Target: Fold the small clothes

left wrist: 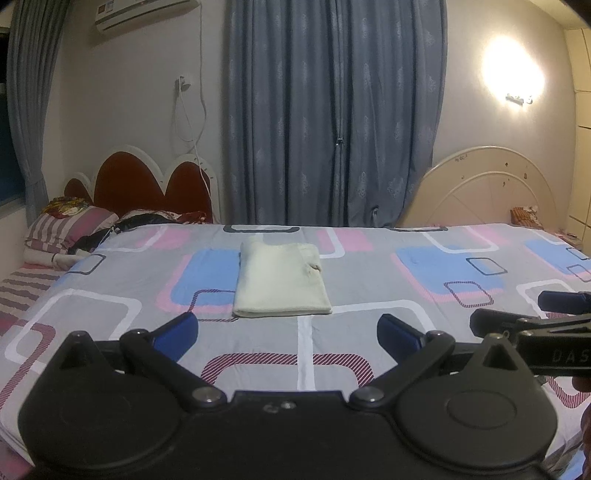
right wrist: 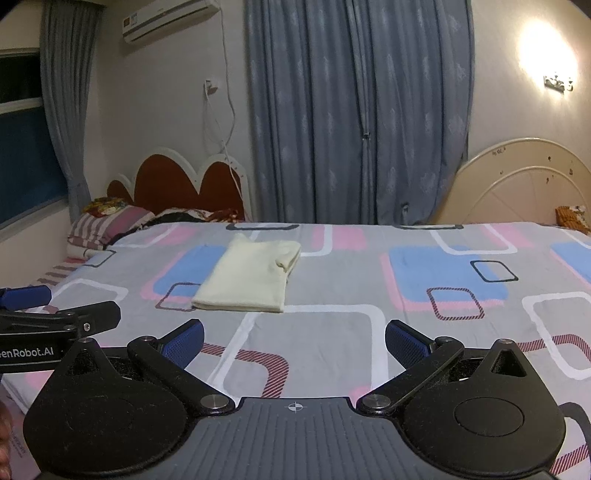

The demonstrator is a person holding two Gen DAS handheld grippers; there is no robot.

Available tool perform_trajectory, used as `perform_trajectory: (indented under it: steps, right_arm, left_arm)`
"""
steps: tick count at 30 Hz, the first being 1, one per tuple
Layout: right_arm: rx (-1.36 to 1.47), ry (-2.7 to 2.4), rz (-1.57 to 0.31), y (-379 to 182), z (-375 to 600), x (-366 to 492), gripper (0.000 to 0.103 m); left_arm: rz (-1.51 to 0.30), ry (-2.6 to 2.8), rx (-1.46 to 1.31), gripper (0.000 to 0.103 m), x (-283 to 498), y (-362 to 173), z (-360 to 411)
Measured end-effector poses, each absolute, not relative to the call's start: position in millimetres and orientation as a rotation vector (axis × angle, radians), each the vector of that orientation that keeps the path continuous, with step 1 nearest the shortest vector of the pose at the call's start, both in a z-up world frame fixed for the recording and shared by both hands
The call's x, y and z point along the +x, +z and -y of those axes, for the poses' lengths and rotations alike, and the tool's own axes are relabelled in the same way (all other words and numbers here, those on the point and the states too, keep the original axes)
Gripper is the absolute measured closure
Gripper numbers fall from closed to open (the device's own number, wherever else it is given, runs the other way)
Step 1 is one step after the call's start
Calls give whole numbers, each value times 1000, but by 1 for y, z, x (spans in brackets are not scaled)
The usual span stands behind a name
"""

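Bedroom setting: both claws hover low over a bed covered by a grey sheet printed with pink, blue and white rounded rectangles.

Left claw: blue-padded fingers spread wide, nothing between them. It sits above the near part of the bed, aimed at the folded garment. The right claw's fingers enter this view from the right edge.

Right claw: fingers likewise spread wide and empty. It sits beside the left claw, which shows at the left edge of the right wrist view.

Folded garment: a pale cream piece of small clothing, folded into a compact rectangle, lying flat on the sheet ahead of both claws and apart from them. It lies directly ahead of the left claw and ahead-left of the right claw. One edge overlaps a blue patch of the print.

Beyond the garment: a striped pillow at the far left, below a red and white scalloped headboard. Blue-grey curtains hang behind the bed. A cream rounded headboard stands at the far right, under a lit wall lamp. An air conditioner is mounted high on the left wall.
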State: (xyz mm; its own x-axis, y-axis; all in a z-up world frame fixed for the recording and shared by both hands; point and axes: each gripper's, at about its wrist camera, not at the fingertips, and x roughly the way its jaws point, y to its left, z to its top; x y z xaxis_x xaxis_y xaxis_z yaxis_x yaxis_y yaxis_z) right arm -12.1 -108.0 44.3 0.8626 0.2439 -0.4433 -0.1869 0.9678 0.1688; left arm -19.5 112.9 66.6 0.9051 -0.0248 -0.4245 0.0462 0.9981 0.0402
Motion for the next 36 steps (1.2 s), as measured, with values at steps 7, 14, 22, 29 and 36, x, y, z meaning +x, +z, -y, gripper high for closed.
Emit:
perform_trajectory:
  steps: [7,14,22,29,36]
  right_arm:
    - [119,229,-478,45,108,-12,0]
    - [126,223,-455,47,109,-13,0]
    - [123,220,-456,48,108,-14,0]
    - [143,211,-430,50,112,-15,0]
    - [140,209,-437,50,111,-13,0]
  left_arm:
    - [-435,-35,44,0,-20,65,-111]
    - [-429,-38,38,0,-22,64,-112]
    - [-427,-39,36,0,-22,65,-112]
    - [-425,-42,37,0,-22,66,-113]
    - [-425,-49,40,0,-23,66,-112]
